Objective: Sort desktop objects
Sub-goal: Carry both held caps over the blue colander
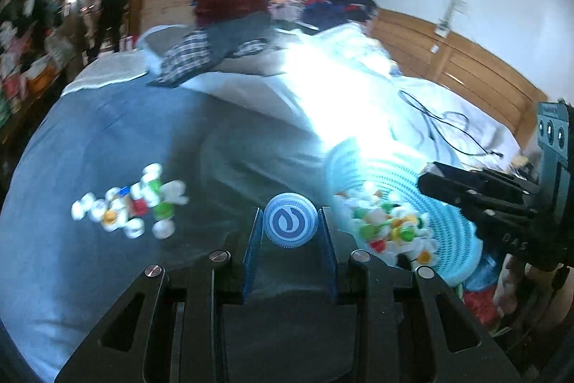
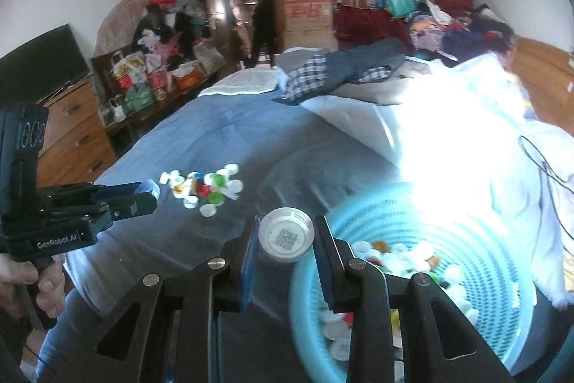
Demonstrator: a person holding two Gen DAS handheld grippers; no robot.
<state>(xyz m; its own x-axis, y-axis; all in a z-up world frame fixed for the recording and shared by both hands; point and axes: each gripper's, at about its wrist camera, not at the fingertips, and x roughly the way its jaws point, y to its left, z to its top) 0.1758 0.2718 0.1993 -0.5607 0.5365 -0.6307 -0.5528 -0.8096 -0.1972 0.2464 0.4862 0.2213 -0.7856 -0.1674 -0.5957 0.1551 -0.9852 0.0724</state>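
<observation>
With the left tongs (image 1: 290,228) holding a blue cap (image 1: 290,222) and the right tongs (image 2: 287,239) a white cap (image 2: 286,234), carry both fully over the basket (image 2: 502,275) on the right of the bed (image 2: 251,139) before releasing.

A bed (image 2: 229,146) under a blue-grey cover carries everything. A loose heap of bottle caps (image 2: 204,185), white, green, red and orange, lies on the cover. Near it sits a light blue mesh basket (image 2: 502,268) holding more caps. Farther back lie a rumpled white duvet (image 2: 448,131), plaid and dark clothes (image 2: 344,70), and a black cable (image 1: 441,124)
</observation>
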